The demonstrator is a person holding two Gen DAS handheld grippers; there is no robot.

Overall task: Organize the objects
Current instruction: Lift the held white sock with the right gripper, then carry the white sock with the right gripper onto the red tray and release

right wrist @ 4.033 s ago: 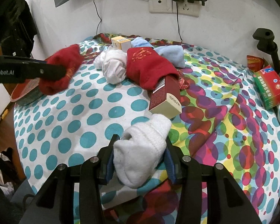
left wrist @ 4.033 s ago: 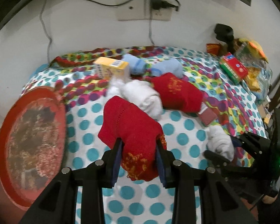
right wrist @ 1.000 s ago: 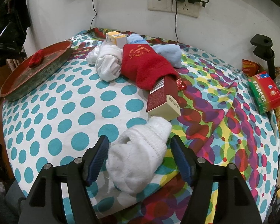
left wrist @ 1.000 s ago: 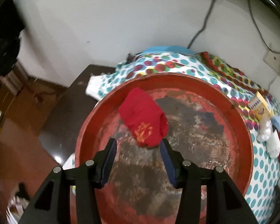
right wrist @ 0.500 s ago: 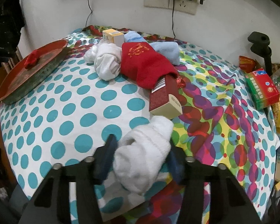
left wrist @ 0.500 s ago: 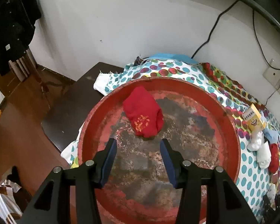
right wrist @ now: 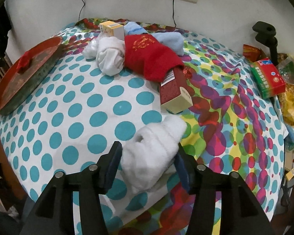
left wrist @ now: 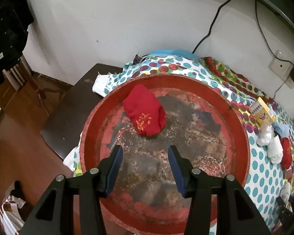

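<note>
A rolled red sock (left wrist: 145, 113) lies in the round red tray (left wrist: 243, 137) at the table's left end. My left gripper (left wrist: 146, 156) is open and empty, above the tray and short of the sock. My right gripper (right wrist: 147, 152) is closed on a rolled white sock (right wrist: 154, 150) lying on the dotted tablecloth. The tray (right wrist: 2, 101) and the red sock (right wrist: 24, 61) also show at the far left of the right wrist view.
On the cloth lie a white sock bundle (right wrist: 109, 58), a second red sock (right wrist: 151, 58), blue socks (right wrist: 170, 39), a yellow box (right wrist: 110, 28) and a dark red box (right wrist: 172, 92). A green-red box (right wrist: 268, 78) and snack bags sit right. A dark cabinet (left wrist: 68, 113) stands beyond the tray.
My left gripper has let go of the red sock in the tray and pulled back and up. My right gripper opened around the white sock, then closed on it again.
</note>
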